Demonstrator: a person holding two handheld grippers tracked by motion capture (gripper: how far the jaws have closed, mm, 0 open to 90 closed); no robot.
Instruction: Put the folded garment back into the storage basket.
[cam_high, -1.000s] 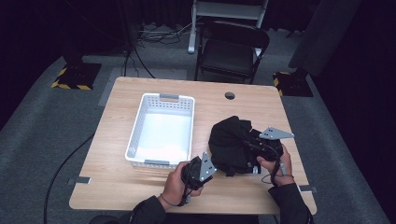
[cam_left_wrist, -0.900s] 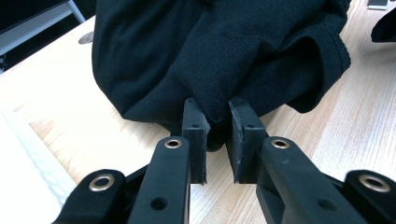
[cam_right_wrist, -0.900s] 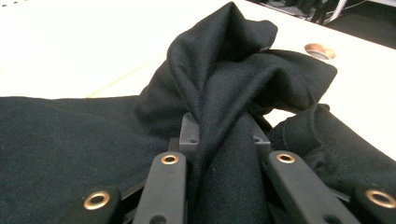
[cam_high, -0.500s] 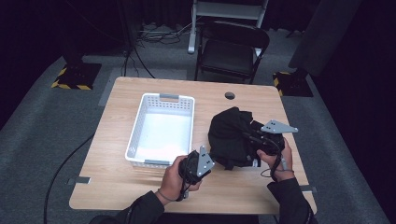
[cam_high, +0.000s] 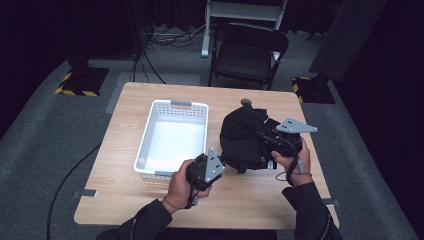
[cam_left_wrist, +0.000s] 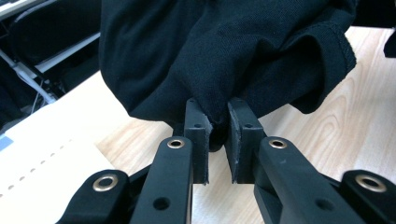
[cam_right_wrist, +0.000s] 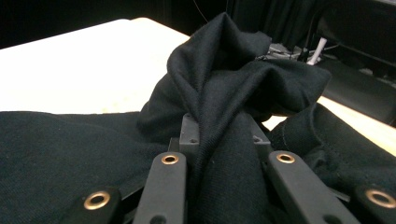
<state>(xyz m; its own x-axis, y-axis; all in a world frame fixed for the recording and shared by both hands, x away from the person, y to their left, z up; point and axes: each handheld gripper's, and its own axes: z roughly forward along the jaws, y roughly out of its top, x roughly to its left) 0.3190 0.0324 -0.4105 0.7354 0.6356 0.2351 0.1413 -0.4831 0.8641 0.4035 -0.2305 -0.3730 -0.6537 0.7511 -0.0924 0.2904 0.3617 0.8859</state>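
The black garment (cam_high: 245, 135) sits bunched in a soft, rumpled heap on the right half of the wooden table (cam_high: 150, 200), and you hold it from both sides. It is a matte knit cloth with a fine ribbed weave; in your left gripper view (cam_left_wrist: 219, 56) it hangs in rounded folds with a stitched hem curling at about 2 o'clock, and in your right gripper view (cam_right_wrist: 224, 93) it rises into a peaked ridge at 12 o'clock. Your left gripper (cam_left_wrist: 215, 135) pinches a small tuck of the cloth's lower edge between its two flat black pads (cam_left_wrist: 195, 135), the jaws drawn close with just the fabric's thickness between them. In the high view that left gripper (cam_high: 216, 162) meets the heap at its 8 o'clock edge. Your right gripper (cam_right_wrist: 224, 135) has a thick fold of the cloth running down between its jaws, which stand a little apart and are clamped on that fold; cloth drapes over both arms with their brass-ringed rivets. From above, your right gripper (cam_high: 272, 142) enters the heap from 3 o'clock, its grey three-cornered plate lying flat on top. Just left of the heap, close to it, stands the white plastic basket (cam_high: 172, 106), rectangular with perforated walls and a grey handle at its far rim. The table is pale wood with visible grain and rounded corners. Beyond it, at 12 o'clock, stands a dark folding chair (cam_high: 247, 57) on grey carpet.
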